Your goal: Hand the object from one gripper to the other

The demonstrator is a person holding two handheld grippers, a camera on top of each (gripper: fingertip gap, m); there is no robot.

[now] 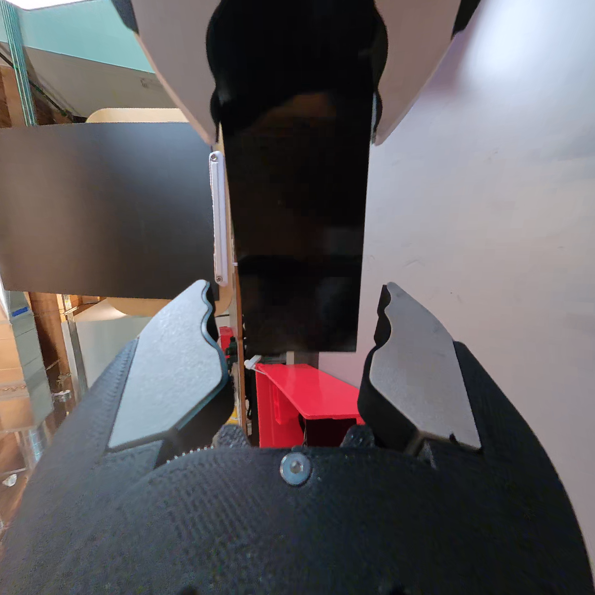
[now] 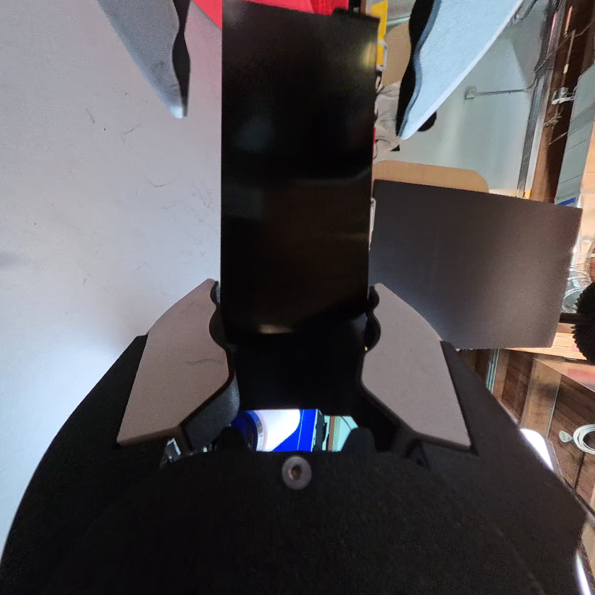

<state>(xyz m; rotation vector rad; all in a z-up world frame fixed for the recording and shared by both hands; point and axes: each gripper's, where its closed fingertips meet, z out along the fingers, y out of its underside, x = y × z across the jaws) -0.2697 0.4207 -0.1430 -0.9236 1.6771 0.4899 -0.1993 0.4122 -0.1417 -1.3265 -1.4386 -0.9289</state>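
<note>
Right tongs clamped on the near end of the black slab; I hold it by both long edges. My left tongs stand apart, straddling the slab's far end, fingers clear of it.

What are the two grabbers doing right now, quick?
Left hand-held gripper: open, either side of the black slab's free end, not touching it.
Right hand-held gripper: closed on the black slab.

glossy black flat rectangular object, held lengthwise, one end clamped, far end free between spread fingers
</note>
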